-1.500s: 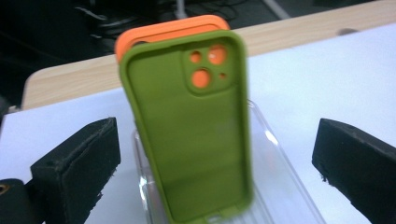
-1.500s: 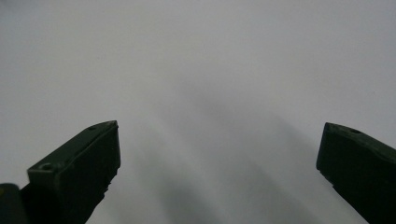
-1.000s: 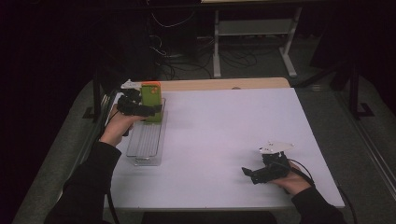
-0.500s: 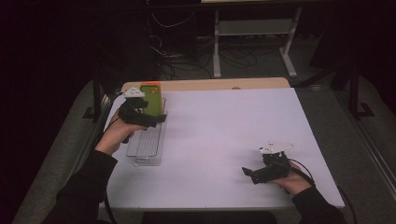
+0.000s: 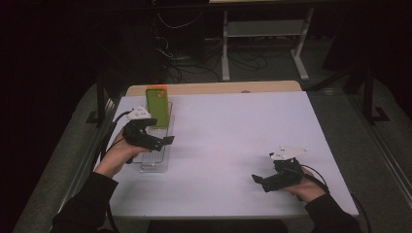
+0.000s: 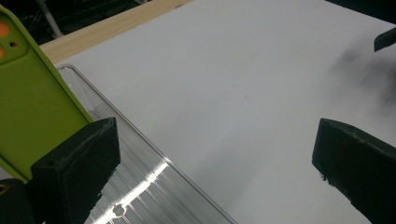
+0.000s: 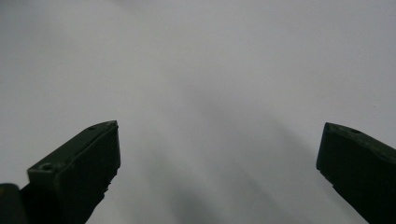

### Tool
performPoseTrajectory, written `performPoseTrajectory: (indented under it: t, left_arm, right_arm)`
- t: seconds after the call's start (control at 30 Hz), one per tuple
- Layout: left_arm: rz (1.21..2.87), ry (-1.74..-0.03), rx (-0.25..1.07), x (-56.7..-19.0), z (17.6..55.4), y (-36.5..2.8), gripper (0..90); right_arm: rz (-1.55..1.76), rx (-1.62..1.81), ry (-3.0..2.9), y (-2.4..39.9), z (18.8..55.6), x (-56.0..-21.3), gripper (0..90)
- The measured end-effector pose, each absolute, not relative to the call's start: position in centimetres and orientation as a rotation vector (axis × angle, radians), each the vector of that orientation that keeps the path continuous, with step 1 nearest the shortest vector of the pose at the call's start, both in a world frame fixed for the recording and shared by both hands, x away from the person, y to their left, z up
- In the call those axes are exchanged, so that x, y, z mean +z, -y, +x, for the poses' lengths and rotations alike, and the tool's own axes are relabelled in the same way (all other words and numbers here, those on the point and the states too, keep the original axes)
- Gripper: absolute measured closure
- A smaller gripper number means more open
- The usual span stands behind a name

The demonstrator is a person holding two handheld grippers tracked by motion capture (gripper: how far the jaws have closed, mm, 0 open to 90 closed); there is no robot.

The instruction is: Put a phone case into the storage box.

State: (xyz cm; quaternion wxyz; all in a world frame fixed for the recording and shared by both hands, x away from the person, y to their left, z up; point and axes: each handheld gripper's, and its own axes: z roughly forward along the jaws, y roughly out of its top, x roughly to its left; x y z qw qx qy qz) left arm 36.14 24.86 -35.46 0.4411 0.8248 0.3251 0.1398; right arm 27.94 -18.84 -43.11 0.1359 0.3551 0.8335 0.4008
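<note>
At ten o'clock on the table (image 5: 233, 126) we see the green phone (image 5: 158, 105) propped upright in the clear tray (image 5: 158, 162); both the left gripper (image 5: 163, 141) and right gripper (image 5: 260, 180) gape empty, and we judge a nudge from the near left jaw could topple it.

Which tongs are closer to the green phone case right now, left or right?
Left. The left tongs hover just in front of the green phone case, which stands in the clear tray. The right tongs are far across the table.

Room's sitting pretty dark behind the white table (image 5: 233, 141). A white shelf stand (image 5: 265, 36) is standing back there, with cables (image 5: 194, 63) lying tangled on the floor.
</note>
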Motion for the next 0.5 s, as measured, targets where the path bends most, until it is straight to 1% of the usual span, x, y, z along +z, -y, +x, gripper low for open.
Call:
performPoseTrajectory:
  t: [0.5]
  left_arm:
    - [2.057,-0.780,0.308,-37.7,33.5,-25.4,0.4]
  right_arm:
    - [0.974,1.184,-2.403,18.8,27.8,-41.4,0.0]
